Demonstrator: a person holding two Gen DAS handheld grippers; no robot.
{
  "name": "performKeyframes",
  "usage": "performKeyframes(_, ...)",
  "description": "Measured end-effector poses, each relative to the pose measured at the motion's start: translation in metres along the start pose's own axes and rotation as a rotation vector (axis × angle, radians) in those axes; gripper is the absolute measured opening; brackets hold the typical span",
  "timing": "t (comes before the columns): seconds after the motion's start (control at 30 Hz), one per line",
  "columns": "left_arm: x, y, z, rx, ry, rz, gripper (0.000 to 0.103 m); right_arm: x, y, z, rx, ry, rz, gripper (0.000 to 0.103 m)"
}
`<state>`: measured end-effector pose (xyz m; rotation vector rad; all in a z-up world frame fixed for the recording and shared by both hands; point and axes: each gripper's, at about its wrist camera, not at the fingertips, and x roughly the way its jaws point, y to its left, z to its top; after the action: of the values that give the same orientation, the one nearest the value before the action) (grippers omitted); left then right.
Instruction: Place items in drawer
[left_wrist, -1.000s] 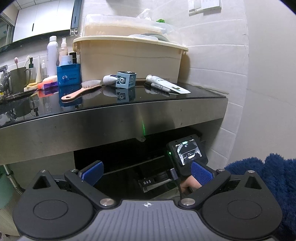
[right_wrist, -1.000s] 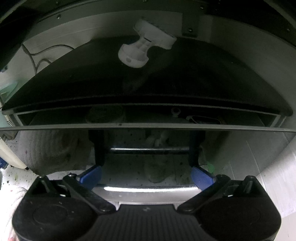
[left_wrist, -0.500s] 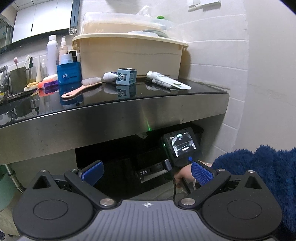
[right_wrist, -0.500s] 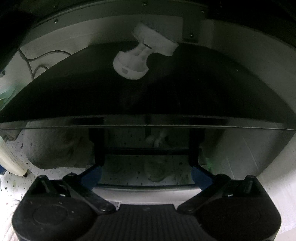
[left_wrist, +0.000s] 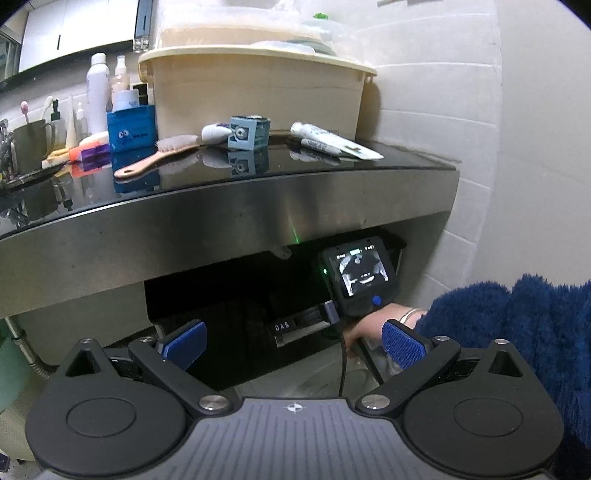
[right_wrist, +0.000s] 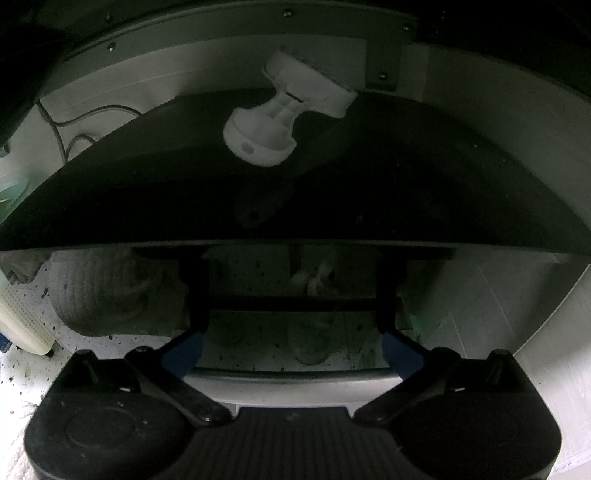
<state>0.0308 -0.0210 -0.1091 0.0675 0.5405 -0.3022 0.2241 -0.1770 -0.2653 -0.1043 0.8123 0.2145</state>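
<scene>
From the left wrist view, the left tongs (left_wrist: 293, 345) stand wide apart with nothing between their blue pads, held low in front of a dark, glossy counter (left_wrist: 229, 206) with a brushed steel front edge. On the counter lie a pink-handled brush (left_wrist: 155, 157), a small blue-grey cube (left_wrist: 249, 133), a white tube (left_wrist: 334, 142) and a blue box (left_wrist: 131, 127), with a large beige bin (left_wrist: 255, 88) behind them against the wall and bottles and a mug further left. Under the counter is a dark recess holding the drawer (left_wrist: 236, 332), whose black glossy front shows only dimly. The right tongs' body, with its lit screen (left_wrist: 360, 275), reaches into that recess, held by a hand (left_wrist: 376, 326) in a fuzzy dark blue sleeve (left_wrist: 517, 332).

From the right wrist view, the right tongs (right_wrist: 291, 350) are also apart, their blue pads on either side of the drawer's dark bar handle (right_wrist: 291, 302) without clearly touching it. The drawer front (right_wrist: 291, 199) is black and mirror-like, reflecting the speckled floor and the tongs' own fingers; whether the drawer is fully closed cannot be told. Above it a white plastic knob-like fitting (right_wrist: 284, 122) hangs from the underside of the counter.
</scene>
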Motion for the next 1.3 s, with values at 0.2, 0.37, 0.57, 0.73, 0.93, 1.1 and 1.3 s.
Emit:
performKeyframes(0.2,0.008,0.001,0.001,-0.003,0.049,-0.016,0.102,0.004,0.0,0.005,-0.002,-0.009,0.002,0.103)
performKeyframes(0.37,0.017,0.004,-0.001,-0.045,0.096,-0.002,0.102,-0.001,-0.003,-0.003,0.0,-0.063,0.011,0.103)
performKeyframes(0.57,0.017,0.003,0.004,-0.04,0.093,0.061,0.102,-0.033,-0.005,-0.003,0.011,-0.075,0.011,0.103)
performKeyframes(0.73,0.012,-0.001,0.01,-0.002,0.053,0.086,0.102,-0.082,-0.01,0.0,0.026,-0.121,-0.02,0.103)
performKeyframes(0.93,0.006,-0.008,0.018,0.021,0.033,0.069,0.102,-0.135,-0.028,0.004,0.116,-0.116,-0.035,0.103)
performKeyframes(1.1,-0.003,-0.013,0.026,0.043,0.006,0.057,0.102,-0.181,-0.037,0.003,0.137,-0.111,-0.034,0.103)
performKeyframes(1.3,-0.015,-0.011,0.034,0.035,-0.022,0.034,0.102,-0.229,-0.038,-0.001,0.119,-0.135,-0.087,0.103)
